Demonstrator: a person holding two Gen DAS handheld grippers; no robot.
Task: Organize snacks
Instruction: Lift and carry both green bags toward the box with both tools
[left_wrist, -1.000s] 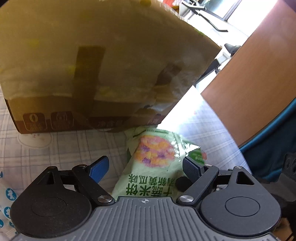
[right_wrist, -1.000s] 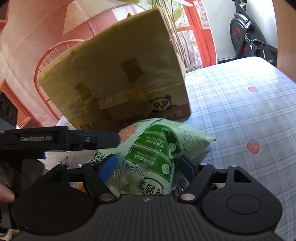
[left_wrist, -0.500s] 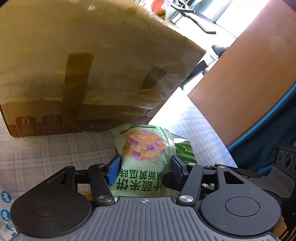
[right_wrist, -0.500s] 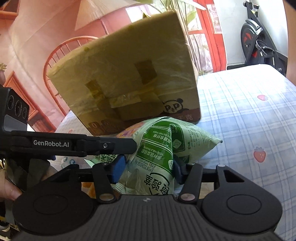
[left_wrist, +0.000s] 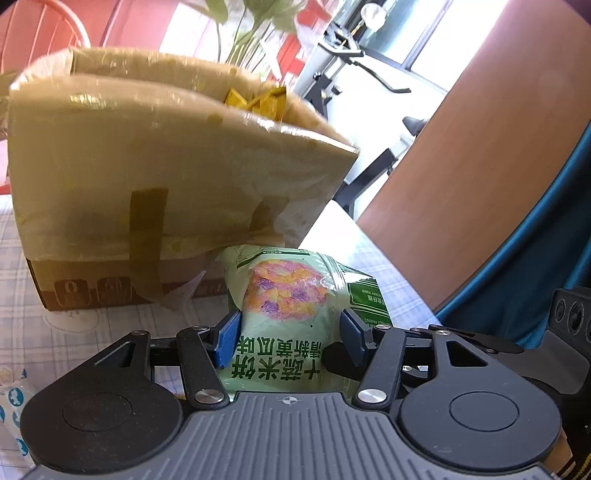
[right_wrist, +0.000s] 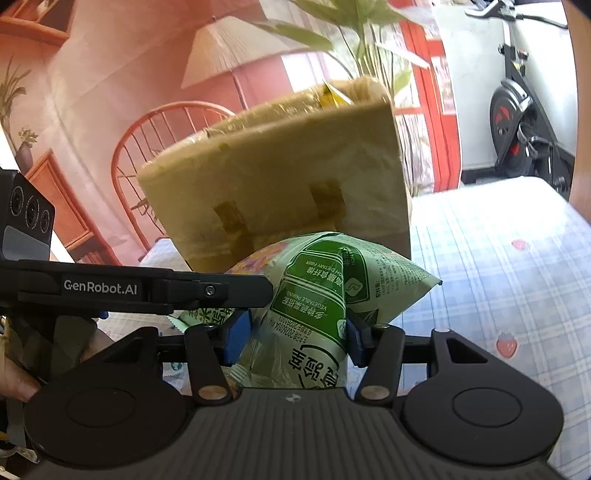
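Left gripper (left_wrist: 290, 334): blue pads pressed against both flanks of a green snack bag (left_wrist: 284, 317), the jaws having just closed onto it. Right gripper (right_wrist: 293, 334): blue pads likewise pinched on the same bag (right_wrist: 317, 295), its jaws also just closed; the glossy, crinkled film bulges upward between them. The bag is pillow-shaped, light green with dark green panels, a printed picture of yellow and purple pieces and a crimped end seam. In the right wrist view the black arm of the left gripper (right_wrist: 147, 290) crosses from 9 o'clock to the bag, so the two tools sit close on that side.

Beyond the bag, at 12 o'clock, stands a cardboard box (left_wrist: 147, 177), matte tan, patched with tape strips and wrapped in shiny film; its top is open, with yellow packets (left_wrist: 258, 99) showing at the rim. The bag's far end lies just before the box's lower wall.

The tablecloth (right_wrist: 498, 266), pale blue plaid with small strawberries, lies bare at 3 o'clock in the right wrist view. In the left wrist view a smooth brown panel (left_wrist: 480, 166) bounds the table edge at 2 o'clock. A small white-and-blue packet (left_wrist: 13, 406) lies at 8 o'clock.
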